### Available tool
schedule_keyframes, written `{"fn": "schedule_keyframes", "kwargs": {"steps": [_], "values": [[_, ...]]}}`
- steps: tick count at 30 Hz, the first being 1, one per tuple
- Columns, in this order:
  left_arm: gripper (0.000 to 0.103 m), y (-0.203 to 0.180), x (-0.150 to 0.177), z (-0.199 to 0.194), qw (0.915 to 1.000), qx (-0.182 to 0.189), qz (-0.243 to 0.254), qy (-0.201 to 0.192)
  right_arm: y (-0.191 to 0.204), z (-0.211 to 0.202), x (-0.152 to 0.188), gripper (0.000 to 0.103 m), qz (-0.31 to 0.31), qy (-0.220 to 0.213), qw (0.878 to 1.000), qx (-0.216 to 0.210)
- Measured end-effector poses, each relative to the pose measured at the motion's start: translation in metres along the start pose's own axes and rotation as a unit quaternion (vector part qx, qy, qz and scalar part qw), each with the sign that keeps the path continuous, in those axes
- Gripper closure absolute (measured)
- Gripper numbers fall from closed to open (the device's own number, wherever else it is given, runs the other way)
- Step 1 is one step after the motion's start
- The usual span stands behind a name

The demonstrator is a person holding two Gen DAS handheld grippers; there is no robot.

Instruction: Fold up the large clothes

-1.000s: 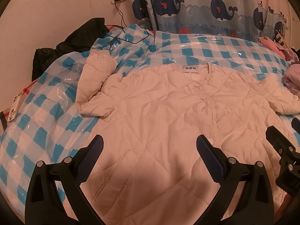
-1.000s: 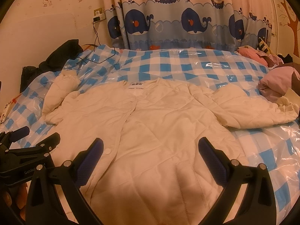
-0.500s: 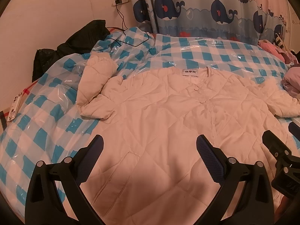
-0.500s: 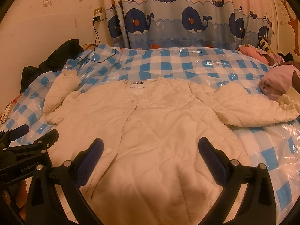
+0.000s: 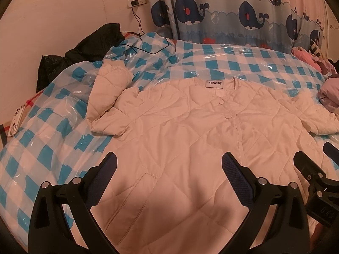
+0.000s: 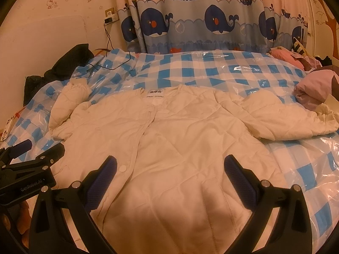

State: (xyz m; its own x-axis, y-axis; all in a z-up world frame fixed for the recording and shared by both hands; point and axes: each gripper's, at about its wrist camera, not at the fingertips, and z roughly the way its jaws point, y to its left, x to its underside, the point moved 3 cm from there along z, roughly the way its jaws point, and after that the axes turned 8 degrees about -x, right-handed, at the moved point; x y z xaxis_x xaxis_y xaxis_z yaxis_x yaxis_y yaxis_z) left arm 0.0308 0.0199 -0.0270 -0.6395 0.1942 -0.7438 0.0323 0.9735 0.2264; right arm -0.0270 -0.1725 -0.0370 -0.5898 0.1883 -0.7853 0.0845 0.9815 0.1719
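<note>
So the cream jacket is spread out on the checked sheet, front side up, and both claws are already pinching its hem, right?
Not quite. Both views show the jacket front up on the checked sheet, but the left claw and right claw are open and empty above its lower part.

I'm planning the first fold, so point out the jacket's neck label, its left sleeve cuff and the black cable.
neck label [image 5: 215, 83], left wrist view, middle of the white tag.
left sleeve cuff [image 5: 115, 72], left wrist view, gathered end of the sleeve.
black cable [image 5: 156, 51], left wrist view, loop lying on the checked cover.
</note>
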Motion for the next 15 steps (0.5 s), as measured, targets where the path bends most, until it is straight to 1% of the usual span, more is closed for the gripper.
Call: {"fn": "schedule_keyframes", "kwargs": {"steps": [11,15], "values": [[0.008,-0.0001,0.0000,-0.0004,1.0000,0.000,0.000,-0.001,-0.0049,-0.0002,-0.0029,0.005,0.001,0.000,1.000,-0.001],[0.008,-0.0002,-0.0004,0.0001,1.0000,0.001,0.000,0.000,-0.0039,0.0009,-0.0009,0.005,0.013,0.003,1.000,-0.007]]}}
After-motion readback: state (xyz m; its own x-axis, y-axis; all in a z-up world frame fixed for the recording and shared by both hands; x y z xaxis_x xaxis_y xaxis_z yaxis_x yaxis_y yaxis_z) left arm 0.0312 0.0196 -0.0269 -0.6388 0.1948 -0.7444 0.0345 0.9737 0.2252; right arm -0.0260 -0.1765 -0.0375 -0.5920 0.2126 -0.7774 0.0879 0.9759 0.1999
